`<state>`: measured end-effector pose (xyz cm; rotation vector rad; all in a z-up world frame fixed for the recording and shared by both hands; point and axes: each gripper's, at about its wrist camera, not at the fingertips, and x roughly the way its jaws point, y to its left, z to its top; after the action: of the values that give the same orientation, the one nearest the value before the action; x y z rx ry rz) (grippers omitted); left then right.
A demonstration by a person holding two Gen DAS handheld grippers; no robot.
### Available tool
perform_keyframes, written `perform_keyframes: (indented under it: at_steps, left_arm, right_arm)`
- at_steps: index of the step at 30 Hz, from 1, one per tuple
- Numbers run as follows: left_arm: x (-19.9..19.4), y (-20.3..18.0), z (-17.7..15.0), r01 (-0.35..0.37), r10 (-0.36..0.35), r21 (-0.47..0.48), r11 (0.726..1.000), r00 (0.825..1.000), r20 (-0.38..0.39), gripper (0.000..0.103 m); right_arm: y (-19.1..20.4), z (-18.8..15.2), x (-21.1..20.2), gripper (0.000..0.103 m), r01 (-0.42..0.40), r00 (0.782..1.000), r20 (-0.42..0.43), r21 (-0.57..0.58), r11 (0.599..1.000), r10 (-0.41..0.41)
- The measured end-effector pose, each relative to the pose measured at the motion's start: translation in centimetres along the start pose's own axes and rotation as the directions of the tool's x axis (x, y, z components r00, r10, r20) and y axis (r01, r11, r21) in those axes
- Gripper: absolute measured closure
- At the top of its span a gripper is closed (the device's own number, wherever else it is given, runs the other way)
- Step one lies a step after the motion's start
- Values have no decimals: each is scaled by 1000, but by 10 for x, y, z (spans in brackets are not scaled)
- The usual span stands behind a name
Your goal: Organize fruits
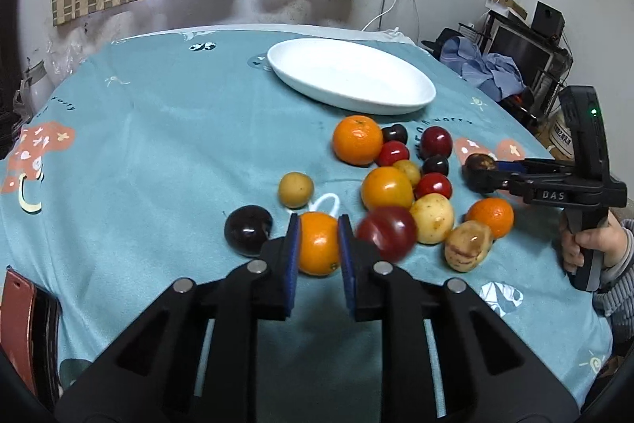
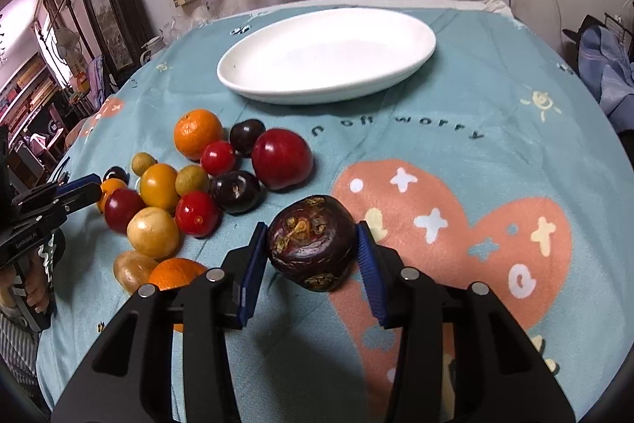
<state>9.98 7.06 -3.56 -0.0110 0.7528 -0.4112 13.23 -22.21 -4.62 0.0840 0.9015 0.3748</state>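
My left gripper [image 1: 317, 224] is shut on a small orange fruit [image 1: 317, 244] that rests on the teal tablecloth [image 1: 158, 145], at the near edge of a pile of fruit. Touching the right finger is a dark red plum [image 1: 386, 232]; a black plum [image 1: 247, 230] lies just left. My right gripper [image 2: 312, 226] is shut on a wrinkled dark brown fruit [image 2: 311, 248], both blue pads against its sides, right of the pile. Behind the fruit sits an oval white plate [image 2: 317, 94] with nothing on it. A large orange [image 2: 198, 133] and a big red plum [image 2: 281, 159] lie nearest it.
The pile also holds several cherry tomatoes, yellow-brown fruits and oranges between the two grippers. A brown flat object [image 1: 23, 320] lies at the table's near left edge. A hand [image 1: 586, 244] grips the right handle. Clutter and clothes [image 1: 495, 66] stand beyond the right edge.
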Motion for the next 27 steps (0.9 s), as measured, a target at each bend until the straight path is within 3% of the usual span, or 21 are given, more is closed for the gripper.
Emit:
perform_keyframes:
  at_steps: [1,2,3,7,9,12,15,16,19,21,27]
  left_arm:
    - [2,1,-1,1,-1,-6,1000,1000,-12,54]
    - [6,3,-4,21,-22,-28,999,999,-40,20]
    - [8,3,-6,22,-23,-31,999,999,-48,14]
    - [12,2,-4,21,-23,-34,999,999,-44,17]
    - [15,9,-2,7,-10,-71,997,999,-39,30]
    - [19,12,0,1,-4,-78,997,999,-49,33]
    - [15,12,-4,82,-90,-119,990,994,-61,54]
    - [13,12,-5,70,-78,-117,991,995,-61,56]
    - [18,9,-6,29,-36,-93,995,996,-77,59]
    - [33,13,-4,52,-65,-100,994,989,-131,64]
    - [34,6,-1,19,-27,-66,998,992,-123,65]
  right_arm:
    - [1,0,0,59,-3,1000,0,0,1000,3]
    - [1,0,-1,59,-5,1000,1,2,1000,5]
    - [0,0,-1,59,-7,1000,0,5,1000,7]
    - [-4,0,1,59,-18,1000,-10,19,1000,18]
    - [-3,1,1,59,-18,1000,-10,15,1000,18]
    - [-4,1,2,59,-20,1000,-12,18,1000,20]
    - [-5,1,2,58,-26,1000,-13,26,999,26]
    - [-5,0,2,59,-27,1000,-13,26,999,27]
    - [-5,0,2,58,-25,1000,-14,25,999,25]
    - [-5,1,2,58,-26,1000,-14,27,999,27]
    - [-4,0,2,58,-26,1000,-12,26,999,27]
